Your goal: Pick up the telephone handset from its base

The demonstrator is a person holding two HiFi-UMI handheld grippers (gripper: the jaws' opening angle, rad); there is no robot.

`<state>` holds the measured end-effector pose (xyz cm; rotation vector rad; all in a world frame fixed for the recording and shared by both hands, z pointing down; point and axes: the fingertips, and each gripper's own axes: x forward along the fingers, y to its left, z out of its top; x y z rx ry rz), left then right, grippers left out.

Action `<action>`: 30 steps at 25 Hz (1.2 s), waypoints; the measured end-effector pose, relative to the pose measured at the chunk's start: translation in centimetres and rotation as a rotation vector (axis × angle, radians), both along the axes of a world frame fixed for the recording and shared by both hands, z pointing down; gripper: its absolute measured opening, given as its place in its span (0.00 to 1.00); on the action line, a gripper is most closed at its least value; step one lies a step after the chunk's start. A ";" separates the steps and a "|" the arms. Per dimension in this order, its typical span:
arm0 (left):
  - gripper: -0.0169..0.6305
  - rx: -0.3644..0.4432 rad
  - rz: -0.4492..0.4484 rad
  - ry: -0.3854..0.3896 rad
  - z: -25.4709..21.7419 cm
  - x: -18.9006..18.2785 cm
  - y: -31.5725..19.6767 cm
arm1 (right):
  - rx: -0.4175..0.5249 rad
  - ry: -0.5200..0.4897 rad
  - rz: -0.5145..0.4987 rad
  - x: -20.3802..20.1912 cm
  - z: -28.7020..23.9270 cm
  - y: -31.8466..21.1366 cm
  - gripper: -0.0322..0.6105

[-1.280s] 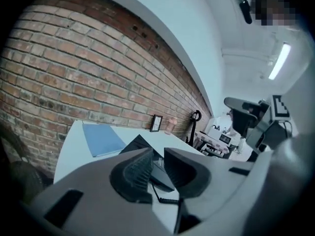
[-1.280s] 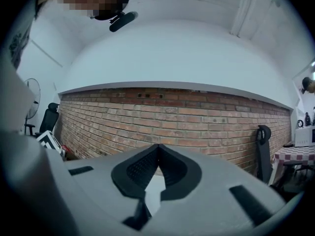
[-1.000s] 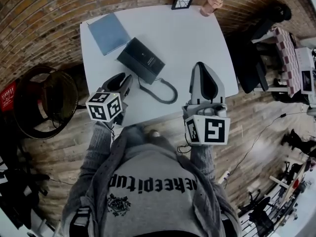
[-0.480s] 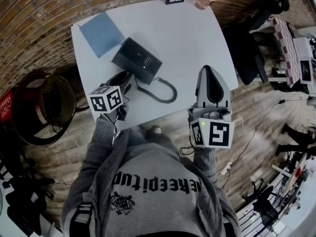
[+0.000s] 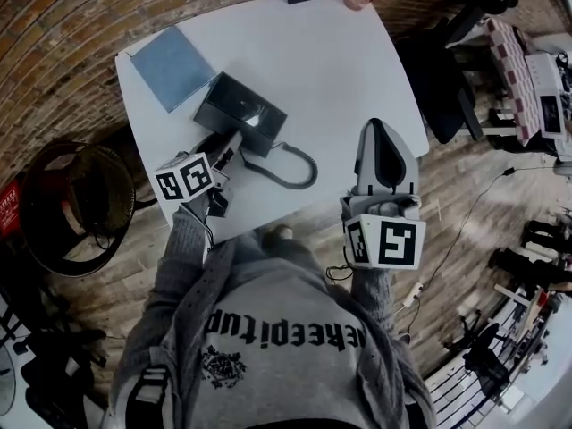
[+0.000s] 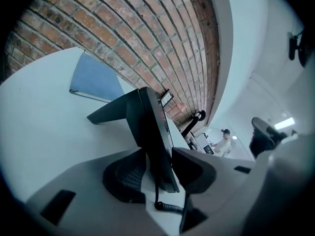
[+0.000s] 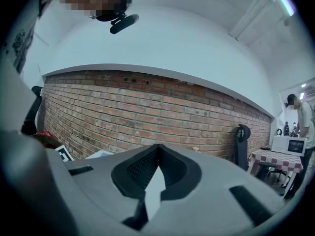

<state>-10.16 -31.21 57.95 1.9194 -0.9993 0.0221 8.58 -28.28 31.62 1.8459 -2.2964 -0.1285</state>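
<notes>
Handset still on its base: I am bringing my left gripper (image 5: 228,143) to the near-left end of the black telephone (image 5: 241,110). It is sitting in the left half of the worktop (image 5: 340,70), near a blue notebook (image 5: 170,56) at the far-left corner. The jaws have just been opening and are standing wide, with what I am taking for the handset (image 6: 155,132) between the pads, unpressed. My right gripper (image 5: 376,129) is hovering at the near-right edge, jaws together on nothing. I am expecting light, stiff, smooth plastic, tugged back by the coiled cord (image 5: 290,164), and am judging its narrow middle the best hold. No container is showing.
</notes>
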 end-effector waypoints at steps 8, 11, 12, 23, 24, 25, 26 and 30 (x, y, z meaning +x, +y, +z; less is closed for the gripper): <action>0.20 -0.100 -0.033 0.145 0.0 0.4 0.3 | -0.012 0.003 -0.002 0.1 0.4 -0.3 0.05; 0.20 -0.112 -0.049 0.177 -0.1 0.3 0.2 | -0.012 0.002 -0.002 0.2 0.5 -0.3 0.05; 0.20 -0.113 -0.052 0.185 0.0 0.3 0.2 | -0.012 0.002 -0.002 0.2 0.5 -0.2 0.05; 0.14 -0.174 -0.124 0.241 -0.5 0.2 0.7 | 0.002 0.003 -0.005 0.7 0.0 0.9 0.05; 0.14 -0.176 -0.128 0.256 -0.7 0.3 0.9 | 0.003 0.003 -0.005 0.8 -0.1 1.1 0.05; 0.14 -0.173 -0.131 0.270 -0.9 0.4 1.1 | 0.004 0.002 -0.005 1.0 -0.1 1.3 0.05; 0.14 -0.166 -0.131 0.276 -1.2 0.5 1.1 | 0.005 0.001 -0.006 1.1 -0.1 1.4 0.05; 0.13 -0.130 -0.126 0.264 -2.4 0.6 1.5 | 0.015 -0.002 -0.016 1.1 -0.4 1.9 0.05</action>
